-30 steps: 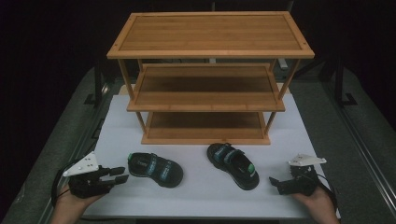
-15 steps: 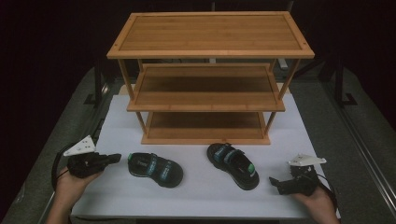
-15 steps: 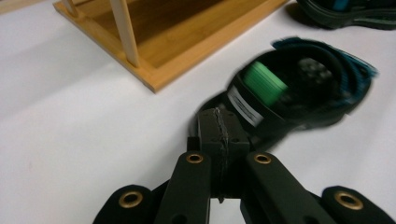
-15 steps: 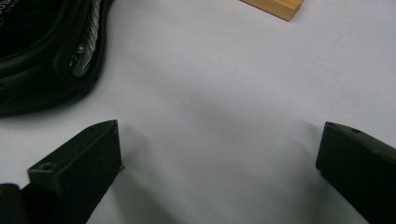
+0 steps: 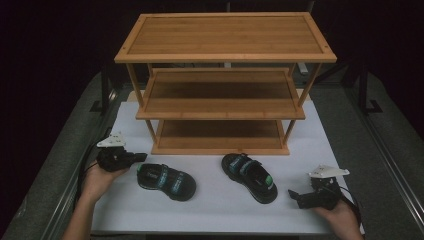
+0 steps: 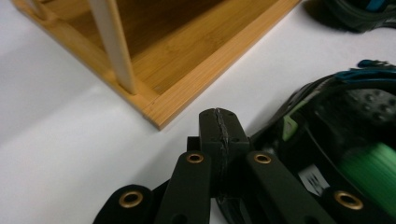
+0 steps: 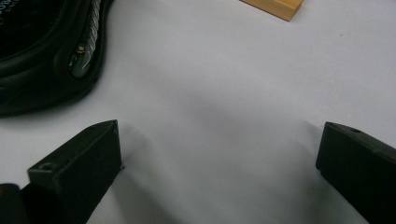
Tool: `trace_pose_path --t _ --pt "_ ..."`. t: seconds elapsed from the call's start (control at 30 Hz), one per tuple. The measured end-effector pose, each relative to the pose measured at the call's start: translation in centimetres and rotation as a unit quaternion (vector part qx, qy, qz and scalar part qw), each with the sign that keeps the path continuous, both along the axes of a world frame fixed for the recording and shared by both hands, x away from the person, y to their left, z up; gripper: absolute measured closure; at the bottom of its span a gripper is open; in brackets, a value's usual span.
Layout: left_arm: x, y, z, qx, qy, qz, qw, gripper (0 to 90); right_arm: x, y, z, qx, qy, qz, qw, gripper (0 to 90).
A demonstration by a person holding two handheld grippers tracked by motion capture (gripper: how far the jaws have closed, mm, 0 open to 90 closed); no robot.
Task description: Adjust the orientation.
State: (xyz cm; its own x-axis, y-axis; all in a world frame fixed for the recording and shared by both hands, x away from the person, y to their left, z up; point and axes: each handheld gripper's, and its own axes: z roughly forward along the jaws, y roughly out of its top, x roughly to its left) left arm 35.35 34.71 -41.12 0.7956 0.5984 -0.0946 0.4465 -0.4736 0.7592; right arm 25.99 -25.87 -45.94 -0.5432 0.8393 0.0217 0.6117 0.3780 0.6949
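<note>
Your left gripper [image 5: 134, 158] has its jaws pressed together with nothing between them, its tip just beside the heel of the left black sandal with teal straps [image 5: 166, 181] on the white table sheet [image 5: 215, 205]. Your right gripper [image 5: 295, 195] sits with jaws wide apart near the right black sandal [image 5: 249, 177], below the three-tier bamboo rack [image 5: 222, 112].
</note>
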Motion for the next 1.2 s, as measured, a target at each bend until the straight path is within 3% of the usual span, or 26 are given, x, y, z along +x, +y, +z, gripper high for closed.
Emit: trace_pose_path --t 0.33,0.63,0.8,1.03,1.2 --pt "0.6 -1.2 -1.5 0.017 0.023 -0.021 0.9994 90.0 0.0 0.0 0.0 0.0 0.0 0.0 1.0 0.0" --pt "0.2 -0.8 -1.6 0.011 0.029 -0.018 0.9993 90.0 0.0 0.0 0.0 0.001 0.0 0.0 1.0 0.0" --pt "-0.6 -0.2 -1.7 0.006 0.033 -0.016 0.9993 90.0 0.0 0.0 0.0 0.0 0.0 0.0 1.0 0.0" --pt "-2.3 0.1 -1.4 0.022 0.03 -0.014 0.9992 90.0 0.0 0.0 0.0 0.0 0.0 0.0 1.0 0.0" --pt "-3.4 0.3 -1.4 0.021 0.029 -0.01 0.9993 90.0 0.0 0.0 0.0 0.0 0.0 0.0 1.0 0.0"
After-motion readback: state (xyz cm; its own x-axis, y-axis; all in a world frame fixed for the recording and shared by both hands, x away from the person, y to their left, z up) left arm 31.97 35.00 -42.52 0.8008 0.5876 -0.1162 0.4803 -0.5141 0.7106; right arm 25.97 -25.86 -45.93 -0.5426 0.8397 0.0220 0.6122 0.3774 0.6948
